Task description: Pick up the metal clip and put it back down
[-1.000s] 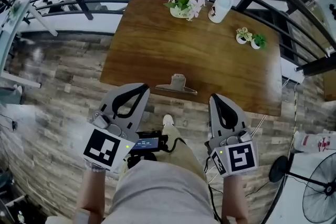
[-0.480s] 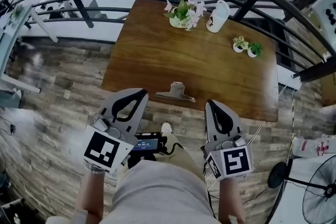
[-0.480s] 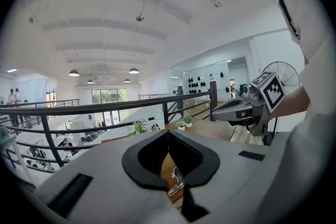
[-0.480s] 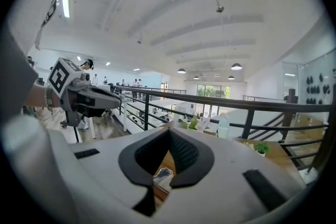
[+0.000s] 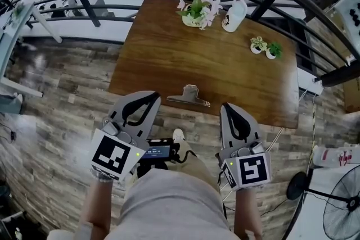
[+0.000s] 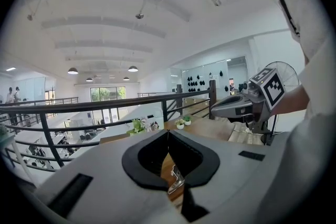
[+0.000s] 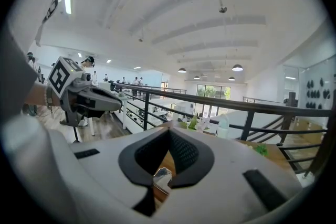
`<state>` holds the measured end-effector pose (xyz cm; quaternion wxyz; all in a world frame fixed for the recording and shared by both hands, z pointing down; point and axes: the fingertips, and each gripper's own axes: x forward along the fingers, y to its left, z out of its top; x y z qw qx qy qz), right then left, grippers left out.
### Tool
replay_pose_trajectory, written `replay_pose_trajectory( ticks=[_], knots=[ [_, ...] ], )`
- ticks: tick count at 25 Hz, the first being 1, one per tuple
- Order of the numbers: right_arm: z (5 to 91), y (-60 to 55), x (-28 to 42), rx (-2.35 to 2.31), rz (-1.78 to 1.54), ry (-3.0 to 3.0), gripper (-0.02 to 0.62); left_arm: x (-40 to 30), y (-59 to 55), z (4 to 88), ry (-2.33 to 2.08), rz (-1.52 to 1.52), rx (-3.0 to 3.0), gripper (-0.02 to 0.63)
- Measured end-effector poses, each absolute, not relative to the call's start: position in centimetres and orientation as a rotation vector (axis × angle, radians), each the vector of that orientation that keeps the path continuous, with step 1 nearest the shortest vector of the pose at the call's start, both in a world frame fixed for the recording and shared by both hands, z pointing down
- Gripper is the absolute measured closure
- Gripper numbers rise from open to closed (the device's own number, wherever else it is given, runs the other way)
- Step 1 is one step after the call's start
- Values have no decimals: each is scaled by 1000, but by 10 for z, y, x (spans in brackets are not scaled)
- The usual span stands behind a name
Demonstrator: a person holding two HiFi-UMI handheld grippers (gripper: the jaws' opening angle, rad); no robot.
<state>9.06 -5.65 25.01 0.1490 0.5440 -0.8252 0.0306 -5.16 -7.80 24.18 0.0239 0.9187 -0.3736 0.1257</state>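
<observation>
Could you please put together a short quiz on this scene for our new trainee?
1. True or false: the left gripper holds the metal clip.
2. Where on the wooden table does the clip lie? A) by the near edge B) by the far edge C) in the centre
3. Fill in: the jaws of the right gripper are ___, with nothing between them.

Key: 1 false; 2 A; 3 shut.

On the wooden table [image 5: 180,56] lie a metal clip [image 5: 189,96], potted flowers [image 5: 196,10], a white jug [image 5: 233,14] and two small plants [image 5: 259,44].
</observation>
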Motion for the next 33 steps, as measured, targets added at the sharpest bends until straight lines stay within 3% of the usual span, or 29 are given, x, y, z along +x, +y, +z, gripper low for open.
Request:
replay_pose_trajectory(
  ticks=[33],
  knots=[
    [260,-48,93,1547,90,-2339,592,-42,-71,249,-1142,390,2856,598]
  ],
)
